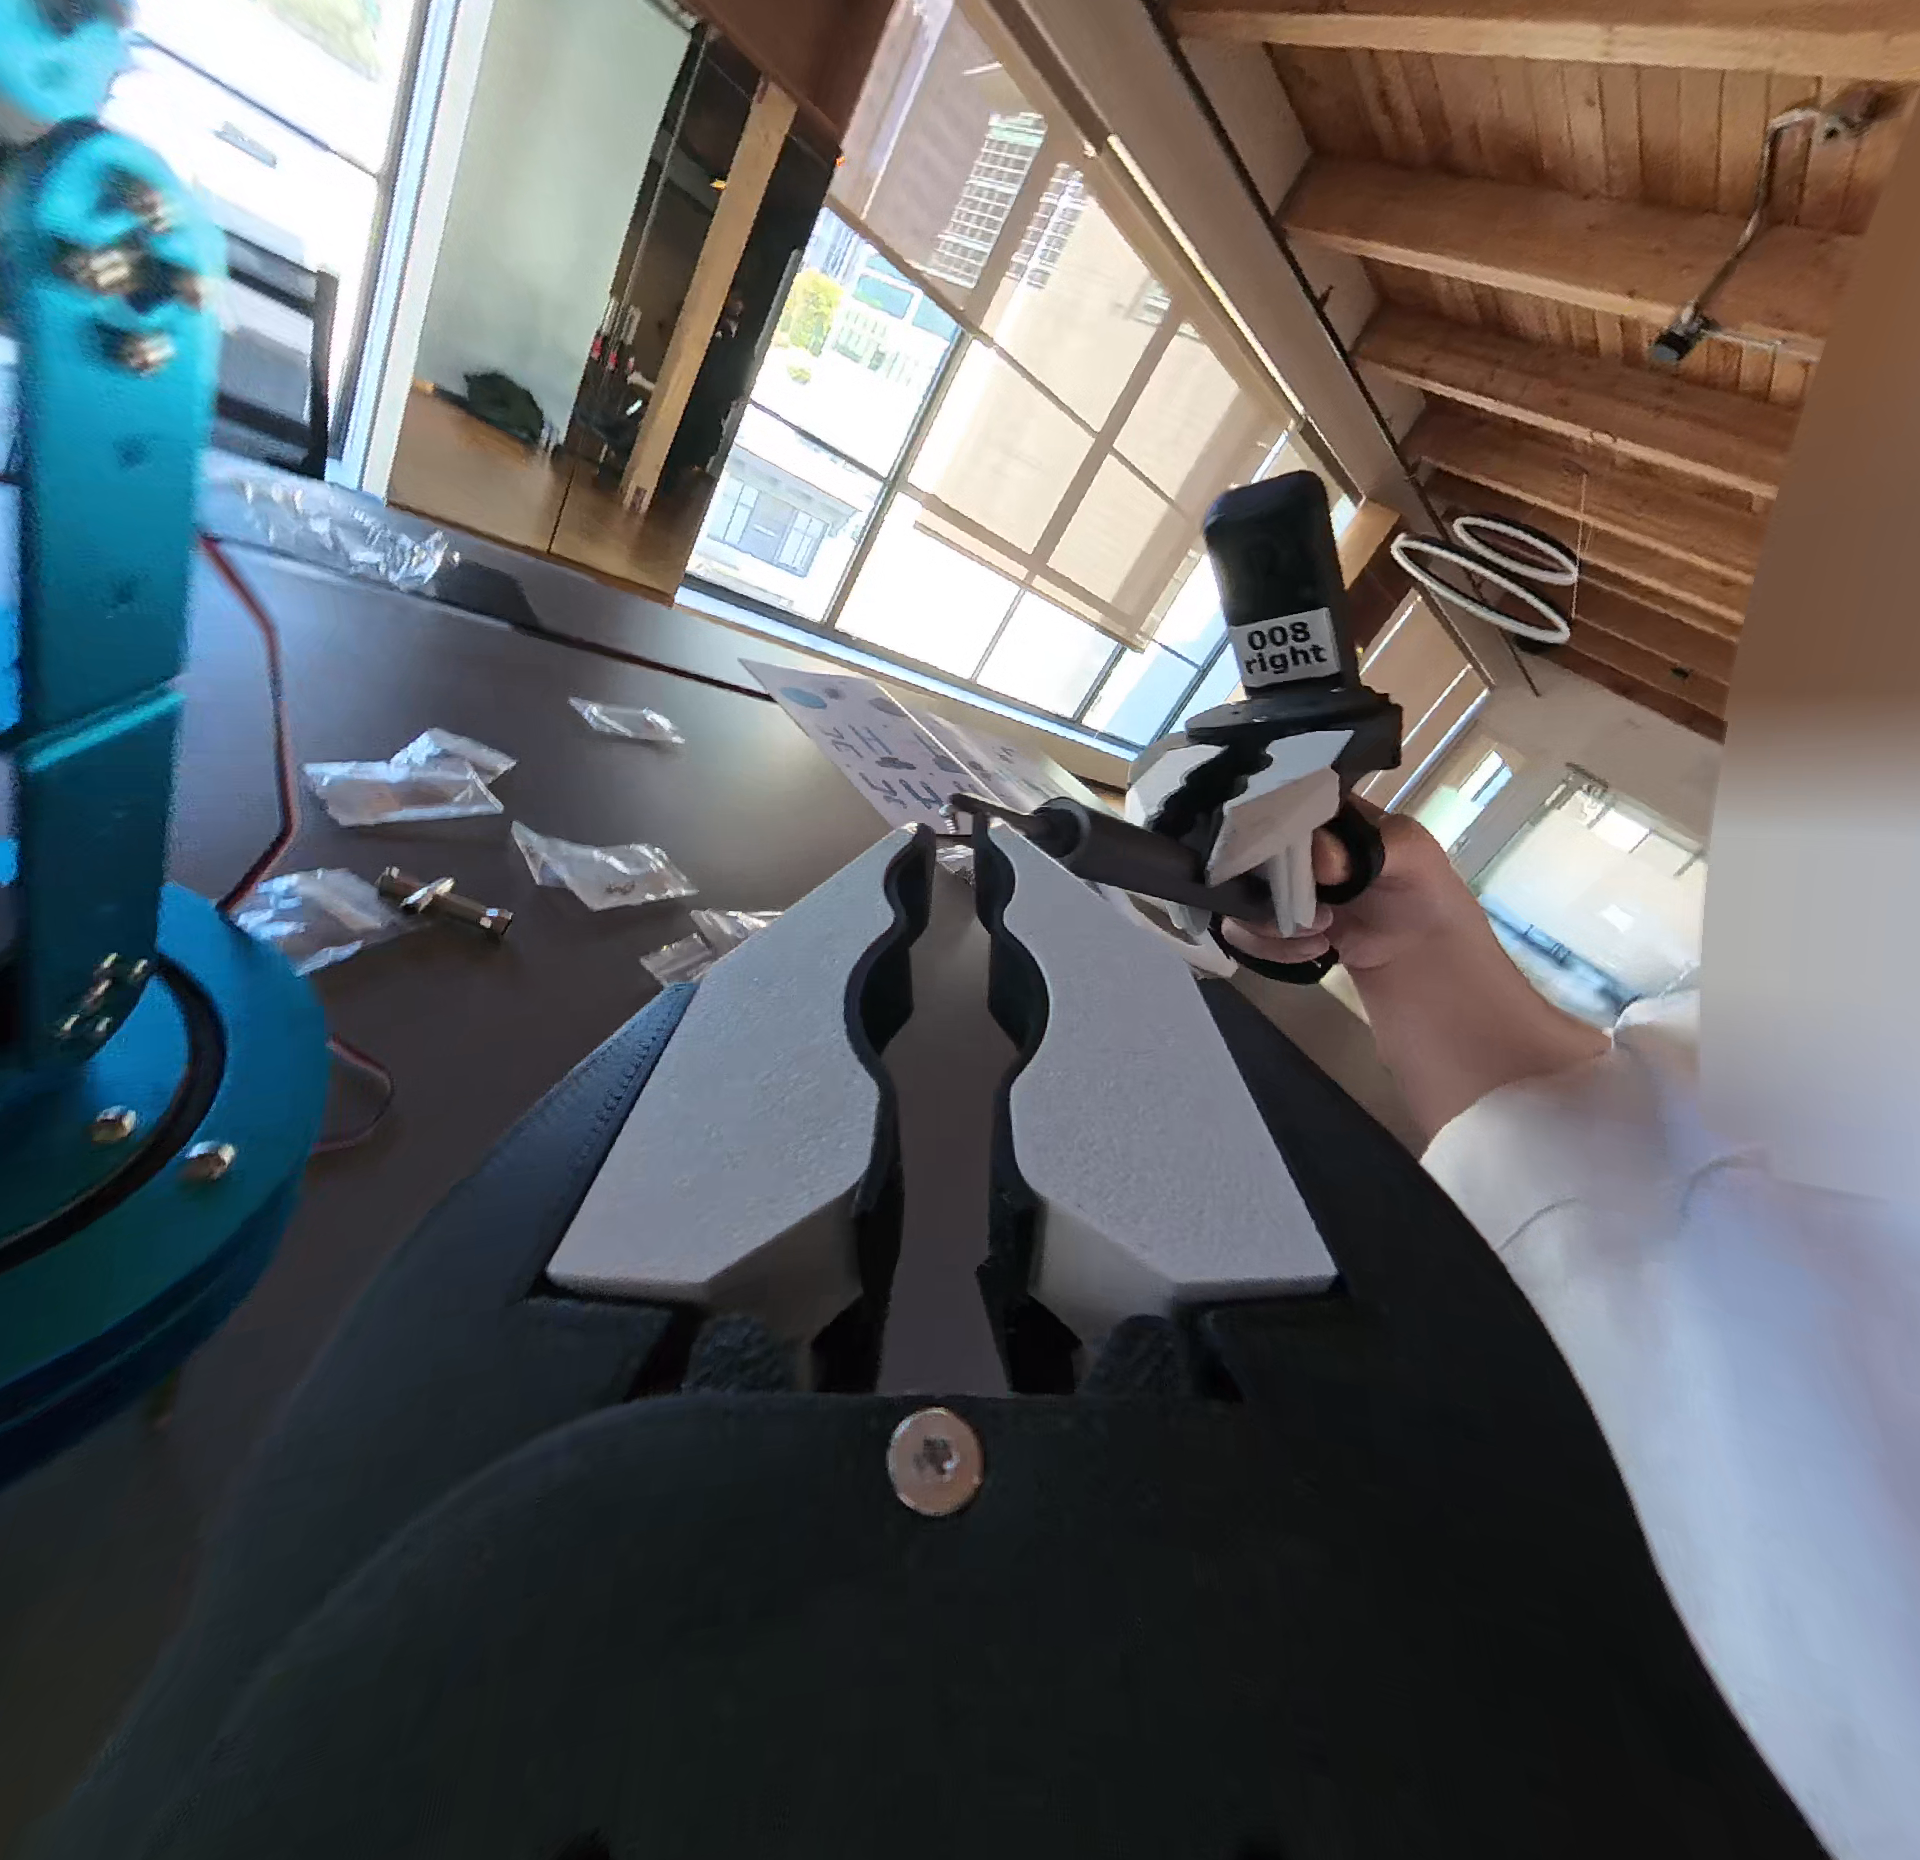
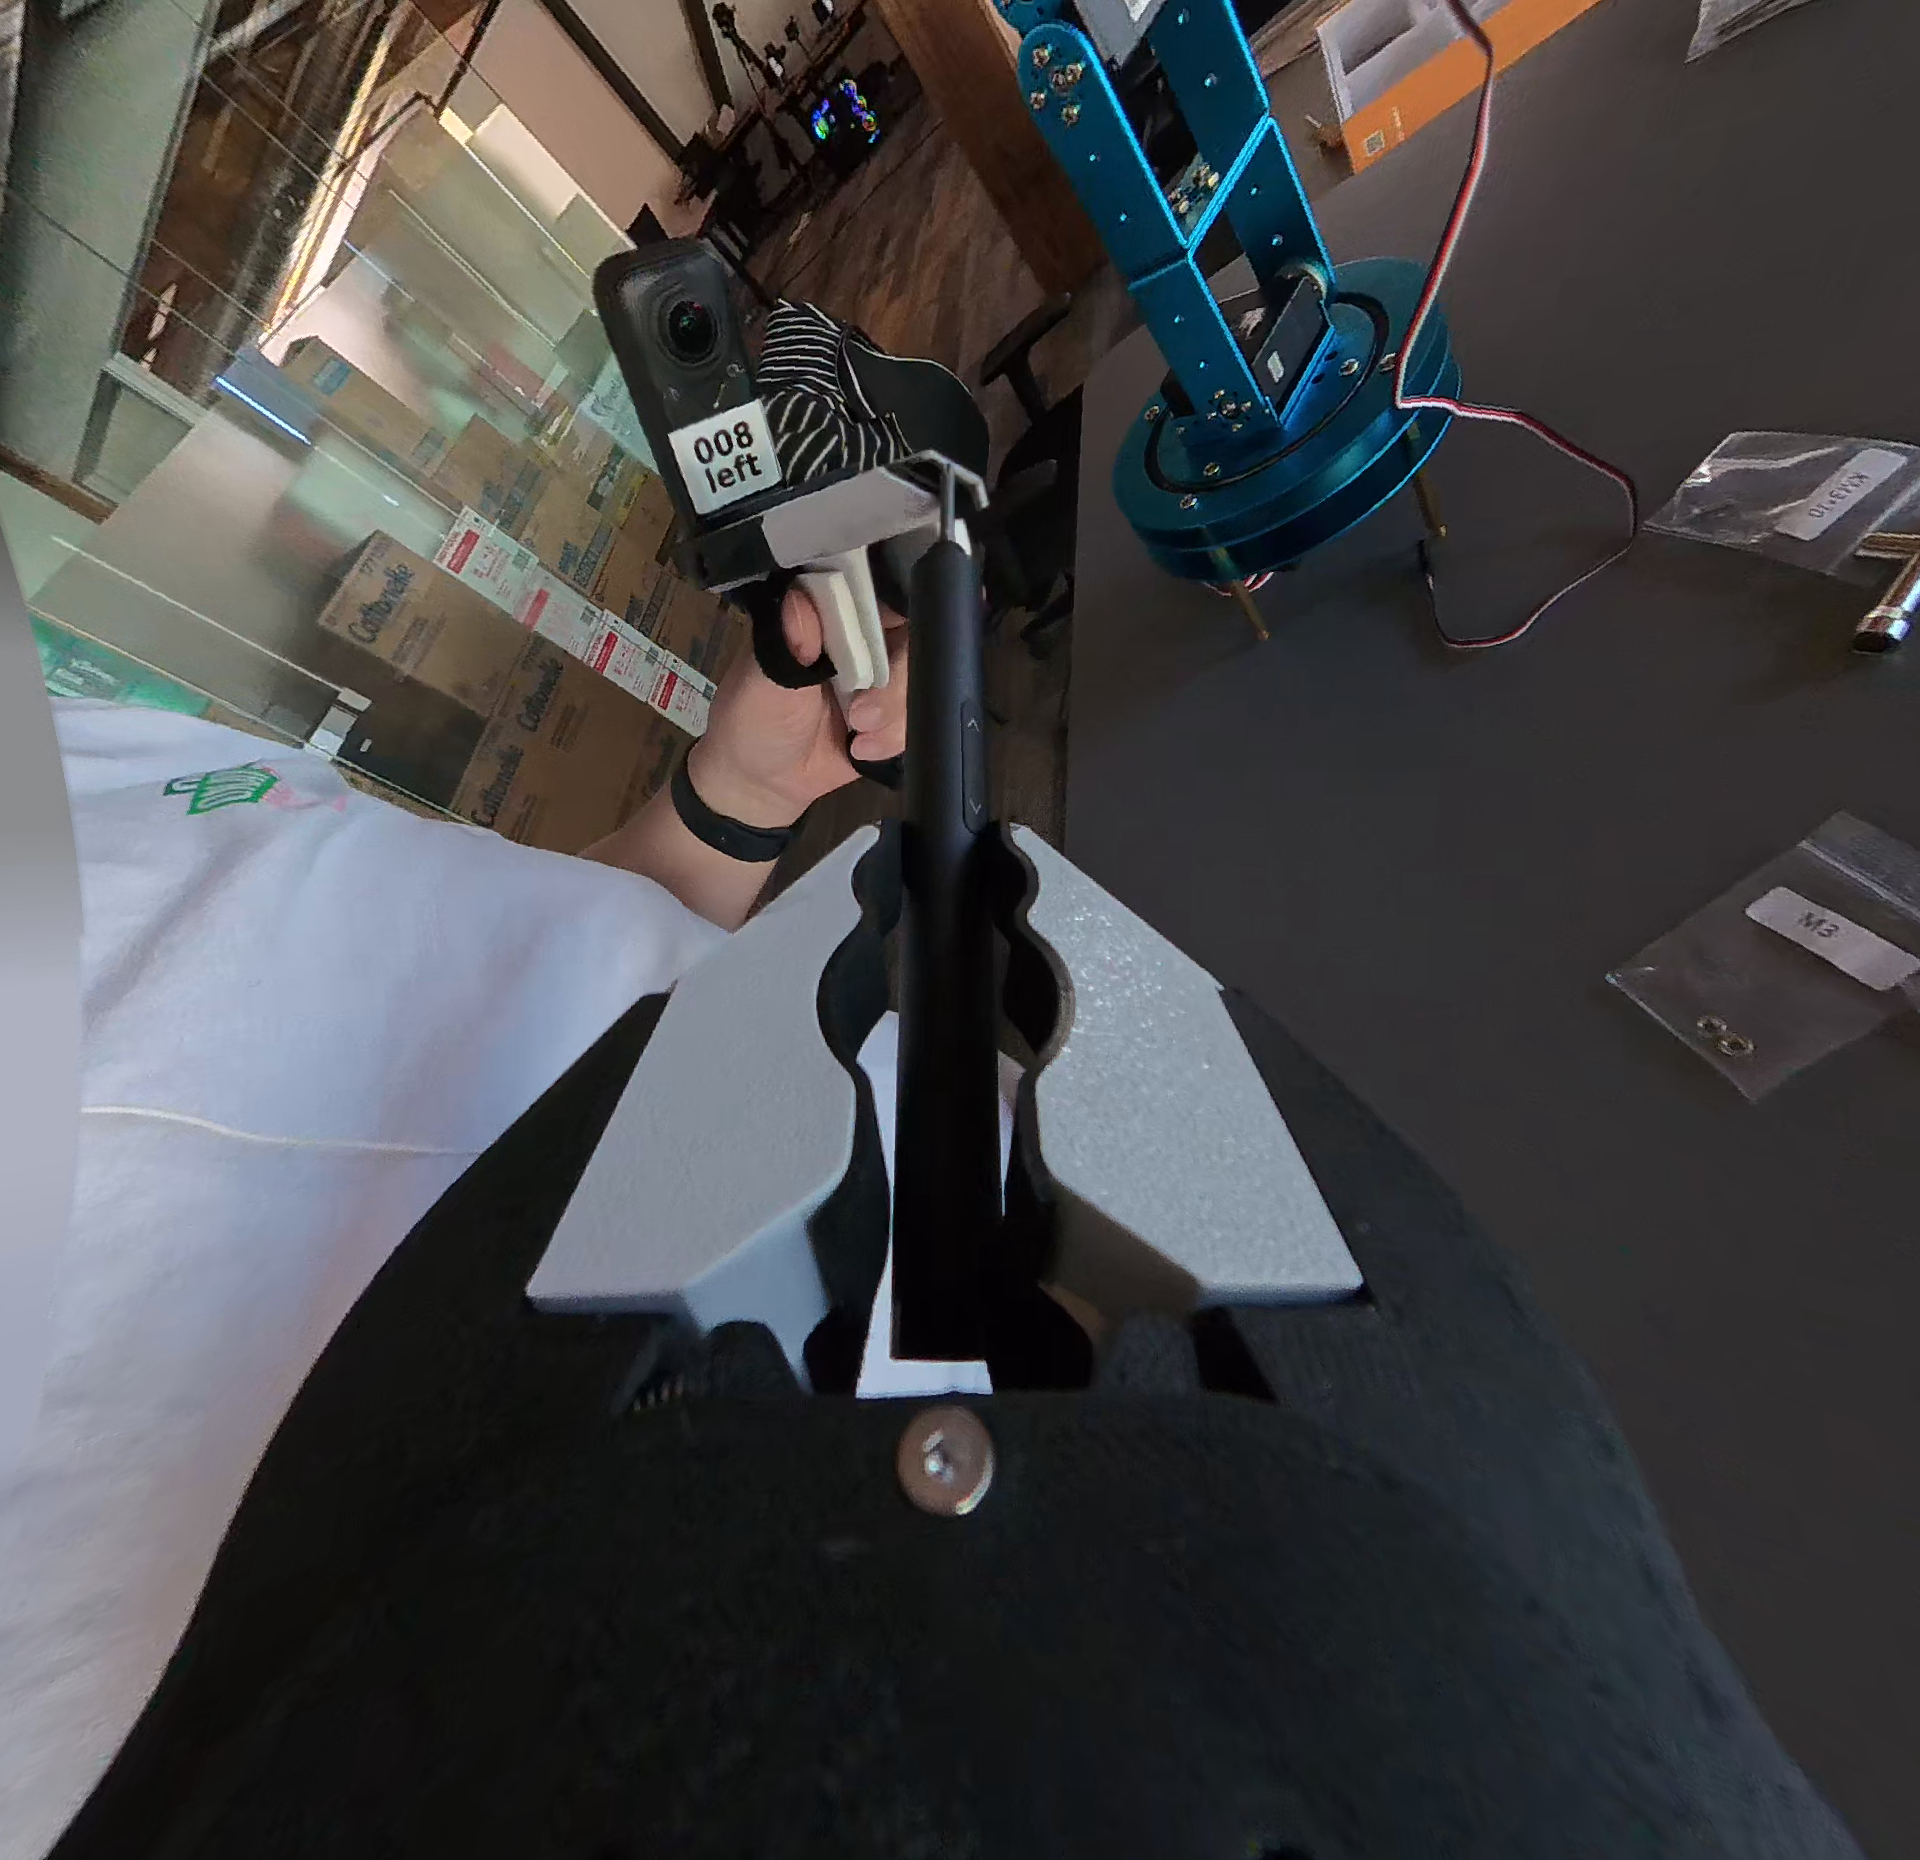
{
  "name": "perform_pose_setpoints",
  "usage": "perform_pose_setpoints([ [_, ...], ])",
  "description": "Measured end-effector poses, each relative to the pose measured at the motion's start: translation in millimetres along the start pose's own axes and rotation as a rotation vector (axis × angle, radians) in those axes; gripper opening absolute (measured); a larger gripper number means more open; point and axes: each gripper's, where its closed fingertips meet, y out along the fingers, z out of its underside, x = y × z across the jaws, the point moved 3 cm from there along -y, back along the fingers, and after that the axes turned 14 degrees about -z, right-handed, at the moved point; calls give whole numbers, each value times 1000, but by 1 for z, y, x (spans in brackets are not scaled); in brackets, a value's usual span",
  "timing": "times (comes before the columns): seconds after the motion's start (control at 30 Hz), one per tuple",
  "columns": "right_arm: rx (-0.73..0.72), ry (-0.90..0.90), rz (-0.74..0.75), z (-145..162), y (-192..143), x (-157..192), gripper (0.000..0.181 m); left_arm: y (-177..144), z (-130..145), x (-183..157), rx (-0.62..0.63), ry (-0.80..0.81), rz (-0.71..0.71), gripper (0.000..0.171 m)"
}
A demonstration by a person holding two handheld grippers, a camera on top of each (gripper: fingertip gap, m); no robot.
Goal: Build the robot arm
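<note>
My right gripper (image 2: 940, 854) is shut on a black pen-shaped electric screwdriver (image 2: 940, 979), which points forward, held in the air beside the dark table (image 2: 1403, 1291). Its thin bit (image 2: 951, 522) reaches the fingertips of my left gripper (image 2: 951, 485). In the left wrist view my left gripper (image 1: 951, 839) is nearly shut, with the bit's tip (image 1: 987, 811) between its fingertips. Anything else pinched there is too small to tell. The right gripper (image 1: 1205, 823) and the screwdriver (image 1: 1122, 854) show just beyond it.
A blue metal robot arm (image 2: 1226, 200) on a round base stands on the table, close at left in the left wrist view (image 1: 104, 667), with a red wire. Small clear bags of hardware (image 1: 416, 782) (image 2: 1766, 958), a metal standoff (image 1: 442, 901), a printed sheet (image 1: 883, 740) and an orange box (image 2: 1475, 54) lie around. The grippers' ends are close to 10 cm from one another.
</note>
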Motion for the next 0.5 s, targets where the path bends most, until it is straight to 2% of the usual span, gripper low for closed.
perform_pose_setpoints([
  [0.1, 0, -2, -10, 1, -7, -1, 16, 6, 0, -2, -4, 78, -20, 0],
  [0.3, 59, -68, -24, 1, -21, -2, 16, 10, 5, -10, 106, 313, 6, 0],
  [0.4, 172, -235, 3, -3, -27, 5, 16, 9, 12, -12, 242, 464, 49, 0],
  [0.5, 295, -512, 101, -10, -29, 7, 17, 4, 16, -20, 382, 525, 154, 0],
])
